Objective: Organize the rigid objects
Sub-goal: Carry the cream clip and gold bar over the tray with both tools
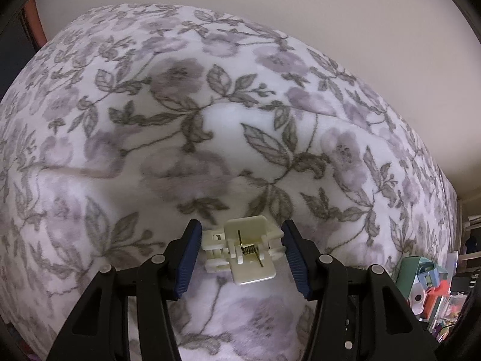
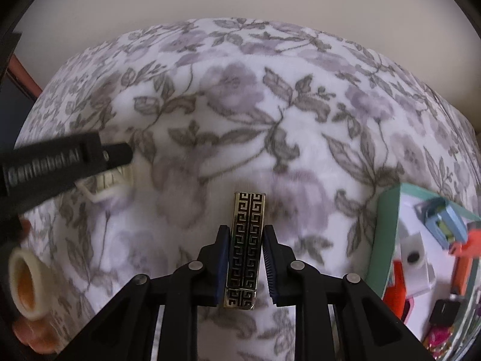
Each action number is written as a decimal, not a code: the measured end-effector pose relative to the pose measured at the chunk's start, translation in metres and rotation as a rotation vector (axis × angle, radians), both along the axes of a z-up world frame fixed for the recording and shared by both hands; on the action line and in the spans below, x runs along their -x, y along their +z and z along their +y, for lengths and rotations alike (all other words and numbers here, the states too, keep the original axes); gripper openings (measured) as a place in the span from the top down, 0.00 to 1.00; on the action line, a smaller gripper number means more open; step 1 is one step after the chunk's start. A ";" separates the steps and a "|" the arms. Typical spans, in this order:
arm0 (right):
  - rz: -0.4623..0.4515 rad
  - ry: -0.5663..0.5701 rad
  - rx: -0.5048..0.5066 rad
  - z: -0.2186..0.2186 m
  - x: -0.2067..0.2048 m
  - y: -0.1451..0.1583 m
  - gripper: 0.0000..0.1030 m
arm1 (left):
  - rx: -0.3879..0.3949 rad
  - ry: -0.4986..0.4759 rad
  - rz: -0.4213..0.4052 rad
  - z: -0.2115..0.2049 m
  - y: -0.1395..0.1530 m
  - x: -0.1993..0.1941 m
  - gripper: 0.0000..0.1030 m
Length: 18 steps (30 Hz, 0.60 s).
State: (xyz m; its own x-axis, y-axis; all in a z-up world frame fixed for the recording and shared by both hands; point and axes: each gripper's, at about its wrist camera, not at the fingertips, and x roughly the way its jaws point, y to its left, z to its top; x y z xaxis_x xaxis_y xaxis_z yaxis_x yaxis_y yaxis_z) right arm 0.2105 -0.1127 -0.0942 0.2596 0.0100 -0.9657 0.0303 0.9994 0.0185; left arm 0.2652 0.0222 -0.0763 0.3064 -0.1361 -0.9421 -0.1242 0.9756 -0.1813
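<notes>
A cream plastic claw clip (image 1: 249, 252) with a visible metal spring sits between the blue pads of my left gripper (image 1: 242, 224), which is shut on it above the floral blanket (image 1: 210, 120). In the right wrist view the same left gripper (image 2: 117, 153) enters from the left with the clip (image 2: 111, 183) under its tip. My right gripper (image 2: 247, 228) is shut on a slim gold bar with a black key pattern (image 2: 248, 249). The bar stands lengthwise between the pads and sticks out past both ends of them.
At the right stands a green-rimmed box (image 2: 387, 240) holding several small objects, orange, blue and white; its corner shows as the box (image 1: 412, 270) in the left wrist view. A cream tube (image 2: 27, 282) and fingers (image 2: 33, 334) are at the lower left. A pale wall lies beyond the blanket.
</notes>
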 end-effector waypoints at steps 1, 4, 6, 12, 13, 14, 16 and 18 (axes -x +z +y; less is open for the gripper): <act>0.001 0.000 -0.004 -0.002 0.005 0.000 0.78 | -0.002 0.002 -0.001 0.002 0.002 0.002 0.45; 0.004 -0.006 -0.021 -0.006 0.022 0.005 0.78 | -0.012 0.008 -0.003 0.008 0.010 0.012 0.45; 0.003 -0.008 -0.027 -0.007 0.031 0.009 0.79 | -0.019 0.014 -0.006 0.011 0.018 0.020 0.45; -0.023 -0.013 -0.061 -0.024 0.077 0.037 0.79 | -0.017 0.009 -0.028 0.006 0.050 0.048 0.45; -0.029 -0.018 -0.071 -0.027 0.084 0.042 0.79 | -0.014 0.006 -0.035 0.003 0.057 0.054 0.45; -0.034 -0.023 -0.079 -0.030 0.090 0.046 0.79 | -0.014 0.002 -0.042 -0.001 0.062 0.058 0.45; -0.044 -0.037 -0.090 -0.033 0.101 0.056 0.79 | -0.023 -0.020 -0.059 -0.009 0.073 0.071 0.45; -0.057 -0.052 -0.102 -0.038 0.109 0.063 0.79 | -0.044 -0.042 -0.073 -0.018 0.082 0.083 0.45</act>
State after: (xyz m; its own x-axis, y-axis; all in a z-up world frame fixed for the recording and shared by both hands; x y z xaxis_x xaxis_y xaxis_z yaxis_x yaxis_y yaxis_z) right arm 0.1014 -0.1507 -0.0309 0.3167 0.0922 -0.9440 0.0784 0.9893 0.1229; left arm 0.1821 0.0039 0.0057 0.3696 -0.1090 -0.9228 -0.0708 0.9869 -0.1449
